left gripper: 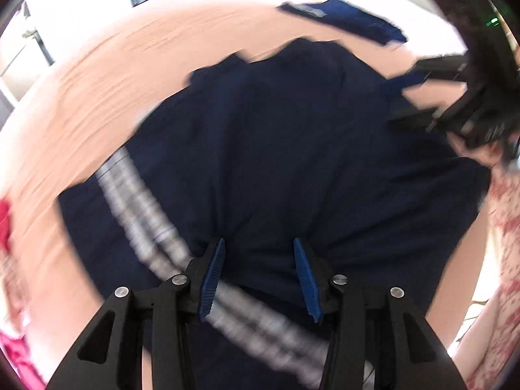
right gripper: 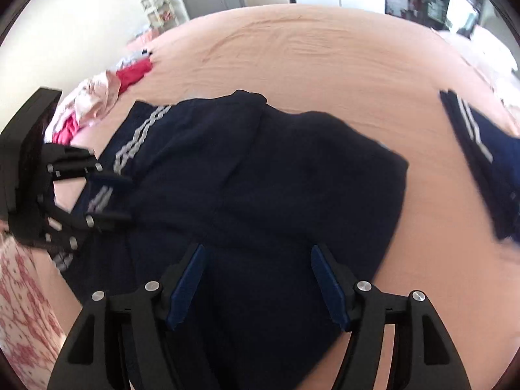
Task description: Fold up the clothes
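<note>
A navy garment [left gripper: 292, 149] with a grey-white striped band [left gripper: 136, 208] lies spread on the peach bedsheet [left gripper: 97, 74]. My left gripper [left gripper: 259, 242] points down over its near part. Its blue pads stand apart with only flat cloth below them, and the striped band runs under the left finger. In the right wrist view the same garment [right gripper: 266, 178] fills the middle. My right gripper [right gripper: 257, 247] hovers open above its near edge. The left gripper [right gripper: 128, 199] shows there at the garment's striped left side, and the right gripper [left gripper: 403, 94] shows at the right of the left wrist view.
A folded navy garment with white stripes [right gripper: 481, 162] lies apart on the sheet, also seen as a blue folded piece [left gripper: 351, 19]. A heap of pink and red clothes [right gripper: 97, 97] lies at the bed's edge. A red-patterned sleeve [right gripper: 22, 308] borders the view.
</note>
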Motion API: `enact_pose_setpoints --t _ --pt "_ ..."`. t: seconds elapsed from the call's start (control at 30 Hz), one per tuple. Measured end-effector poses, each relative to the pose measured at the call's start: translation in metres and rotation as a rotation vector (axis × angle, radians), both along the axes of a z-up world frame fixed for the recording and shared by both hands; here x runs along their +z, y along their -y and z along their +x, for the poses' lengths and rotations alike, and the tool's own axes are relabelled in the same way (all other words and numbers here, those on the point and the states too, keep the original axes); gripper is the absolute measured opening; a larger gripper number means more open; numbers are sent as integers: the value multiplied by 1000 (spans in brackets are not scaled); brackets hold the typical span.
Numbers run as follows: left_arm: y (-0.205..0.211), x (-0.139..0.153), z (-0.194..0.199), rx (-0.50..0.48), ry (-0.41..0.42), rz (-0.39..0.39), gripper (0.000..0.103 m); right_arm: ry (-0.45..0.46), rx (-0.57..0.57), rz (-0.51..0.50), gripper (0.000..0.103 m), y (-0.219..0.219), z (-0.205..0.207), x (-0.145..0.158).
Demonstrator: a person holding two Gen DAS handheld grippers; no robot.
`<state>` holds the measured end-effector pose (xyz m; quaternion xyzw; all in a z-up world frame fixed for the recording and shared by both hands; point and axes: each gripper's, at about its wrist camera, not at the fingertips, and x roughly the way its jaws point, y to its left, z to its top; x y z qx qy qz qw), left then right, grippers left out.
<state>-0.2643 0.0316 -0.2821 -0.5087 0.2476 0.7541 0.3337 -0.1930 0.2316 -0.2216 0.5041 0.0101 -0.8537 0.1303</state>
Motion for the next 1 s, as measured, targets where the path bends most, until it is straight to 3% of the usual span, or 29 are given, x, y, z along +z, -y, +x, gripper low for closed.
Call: enact_pose_setpoints --t 0.07,0.13,0.23,0.37,0.43,0.47,0.6,0.67,0.73,0.8,0.9,1.0 --pt "25 0 -3 55 -3 -60 48 -29 18 64 67 -1 0 11" --pt "47 6 -6 122 24 -69 48 -44 24 105 67 -1 -1 16" --pt "45 33 -1 103 4 106 47 -42 66 54 67 10 -4 13" --pt "8 19 -7 46 -15 55 47 24 126 35 67 50 -18 -18" --pt "12 -6 -10 50 13 -64 50 29 135 97 68 59 -18 -31" --pt "24 -5 -8 62 8 -42 50 6 121 119 68 53 -14 -29" --pt "76 18 1 266 -26 -50 52 4 -47 271 69 16 4 -14" --pt "76 37 24 232 -42 18 50 4 -84 213 69 8 19 1" --pt "59 49 52 129 -23 90 51 18 -49 65 71 18 37 17" --pt "40 46 74 52 -17 87 51 36 23 -67 71 43 52 26" --pt "17 31 94 -3 -22 53 51 32 116 -9 71 91 59 13" --pt "7 17 89 67 -79 -16 51 39 118 129 71 123 49 -15"
